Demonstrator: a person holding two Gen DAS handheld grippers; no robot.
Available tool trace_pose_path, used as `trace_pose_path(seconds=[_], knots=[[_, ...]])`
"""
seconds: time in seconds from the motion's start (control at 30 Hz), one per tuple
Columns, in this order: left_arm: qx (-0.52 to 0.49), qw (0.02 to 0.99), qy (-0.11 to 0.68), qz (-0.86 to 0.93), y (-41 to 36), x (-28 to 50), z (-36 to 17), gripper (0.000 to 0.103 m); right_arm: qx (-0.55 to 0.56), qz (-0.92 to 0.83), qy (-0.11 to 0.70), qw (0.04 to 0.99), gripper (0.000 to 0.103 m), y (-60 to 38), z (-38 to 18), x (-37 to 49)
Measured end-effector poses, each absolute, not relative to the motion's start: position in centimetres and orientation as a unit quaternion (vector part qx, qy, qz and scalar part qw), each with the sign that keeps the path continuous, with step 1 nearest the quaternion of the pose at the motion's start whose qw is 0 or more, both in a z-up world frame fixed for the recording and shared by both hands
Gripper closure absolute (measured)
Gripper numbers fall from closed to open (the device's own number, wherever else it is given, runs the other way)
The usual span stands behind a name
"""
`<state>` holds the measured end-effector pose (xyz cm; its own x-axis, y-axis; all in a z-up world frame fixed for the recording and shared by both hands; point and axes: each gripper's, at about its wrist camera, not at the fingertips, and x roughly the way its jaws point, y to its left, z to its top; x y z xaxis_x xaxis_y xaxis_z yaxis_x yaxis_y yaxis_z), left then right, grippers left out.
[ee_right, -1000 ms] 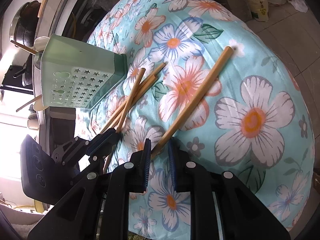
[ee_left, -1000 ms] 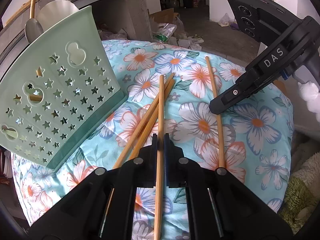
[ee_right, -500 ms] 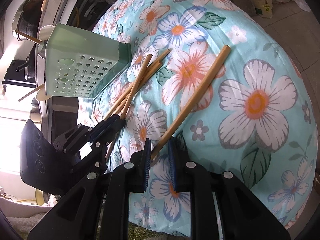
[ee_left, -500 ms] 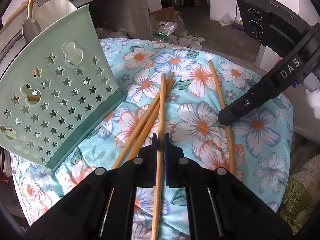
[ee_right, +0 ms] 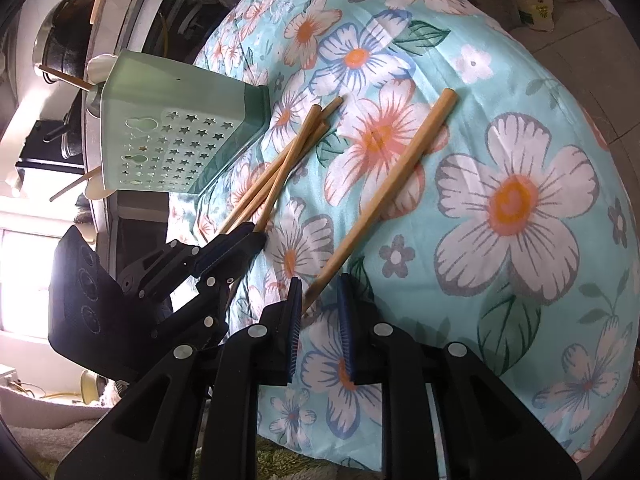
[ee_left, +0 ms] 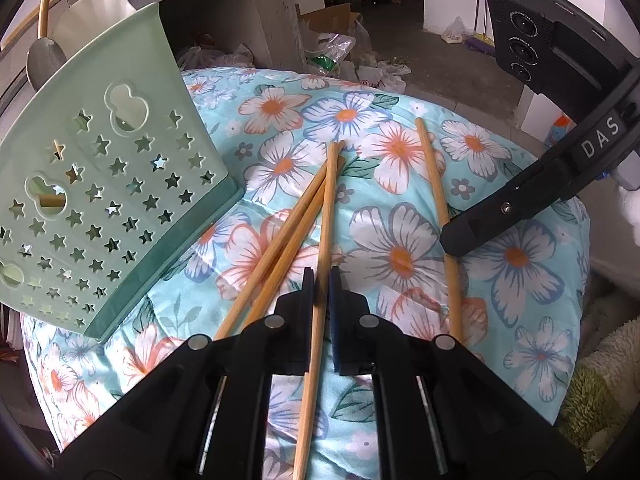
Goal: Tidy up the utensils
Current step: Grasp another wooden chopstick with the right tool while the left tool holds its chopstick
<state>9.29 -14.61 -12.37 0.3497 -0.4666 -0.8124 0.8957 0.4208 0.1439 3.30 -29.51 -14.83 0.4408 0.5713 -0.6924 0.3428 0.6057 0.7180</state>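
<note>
A wooden chopstick (ee_left: 326,208) runs between the pads of my left gripper (ee_left: 322,280), which is shut on it. Two more chopsticks (ee_left: 280,248) lie crossed under it on the floral cushion (ee_left: 516,256). A fourth chopstick (ee_right: 392,176) lies apart from them, its near end between the jaws of my right gripper (ee_right: 319,304); the jaws stand wider than the stick, so it is open. A pale green utensil holder (ee_left: 100,200) with star holes leans on the cushion's far left. In the right wrist view, the left gripper (ee_right: 244,240) sits beside the holder (ee_right: 168,136).
A metal spoon (ee_left: 46,60) and a white scalloped utensil (ee_left: 92,16) stick out of the holder. Behind the cushion are a grey ledge and a cluttered floor with boxes and bags (ee_left: 340,52). The cushion drops off on the right toward a fluffy rug (ee_left: 600,380).
My left gripper has shifted slightly with its chopstick, and the holder looks a little closer. The right gripper has tilted a bit; its jaws still stand around the fourth chopstick's end.
</note>
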Motion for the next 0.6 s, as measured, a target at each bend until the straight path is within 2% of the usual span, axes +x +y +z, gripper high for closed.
trace_pose_path(seconds=[0.1, 0.2, 0.6], knots=[[0.305, 0.763, 0.361, -0.442, -15.1, 9.4, -12.6, 0.096, 0.444, 0.087, 0.513, 0.729, 0.076, -30.1, -14.7, 3.1], [0.308, 0.764, 0.363, -0.435, -15.5, 9.4, -12.6, 0.096, 0.446, 0.089, 0.506, 0.733, 0.073, -30.6, -14.5, 3.0], [0.295, 0.764, 0.400, -0.413, -17.7, 11.0, -12.7, 0.094, 0.468, 0.052, 0.467, 0.749, 0.073, -34.5, -14.5, 2.7]])
